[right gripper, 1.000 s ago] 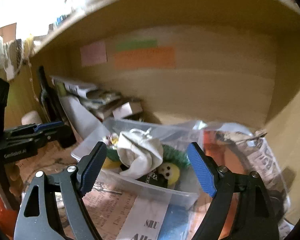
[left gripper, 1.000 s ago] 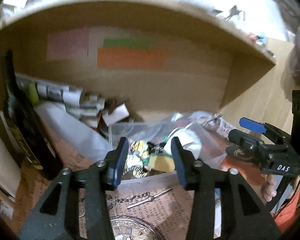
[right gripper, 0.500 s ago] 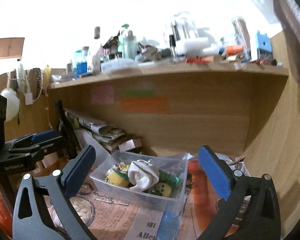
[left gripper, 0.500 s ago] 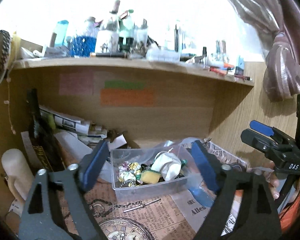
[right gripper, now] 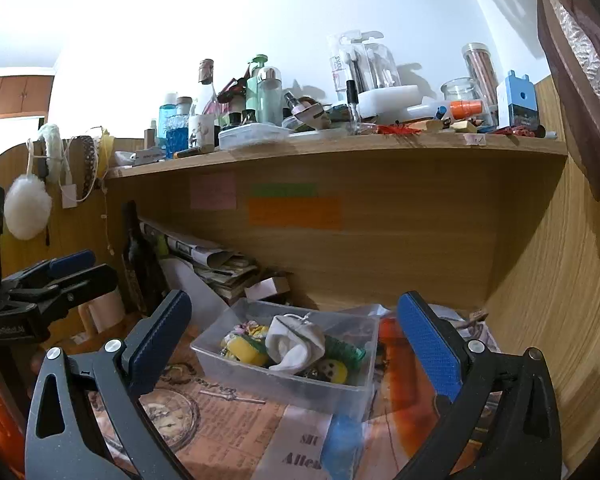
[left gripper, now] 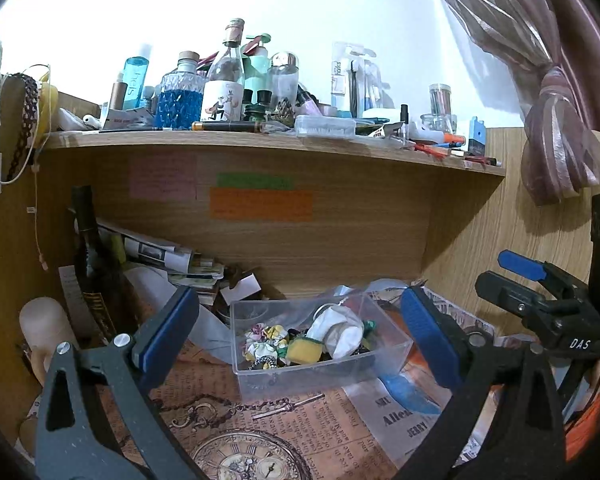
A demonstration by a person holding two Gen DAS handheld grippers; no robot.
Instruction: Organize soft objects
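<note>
A clear plastic box (left gripper: 260, 380) (right gripper: 236, 372) stands on the desk under the shelf. In it lie a white cloth (left gripper: 340, 332) (right gripper: 296, 344), a yellow sponge (left gripper: 302, 350) (right gripper: 246, 350), a green scrubber (right gripper: 344, 350) and small flowery bits (left gripper: 262, 334). My left gripper (left gripper: 300, 336) is open and empty, held back from the box. My right gripper (right gripper: 296, 340) is open and empty, also back from the box. Each gripper shows at the edge of the other's view.
A wooden shelf (left gripper: 260, 142) crowded with bottles and jars hangs above the desk. Newspapers (left gripper: 160, 256) and a dark bottle (left gripper: 96, 264) lean at the back left. A printed paper mat (left gripper: 260, 432) covers the desk. A wooden side wall (right gripper: 560, 300) and a curtain (left gripper: 560, 120) are on the right.
Both grippers have pulled back from the box and tilted up, so the shelf top now shows. The left jaws opened wide. The white cloth stays in the box.
</note>
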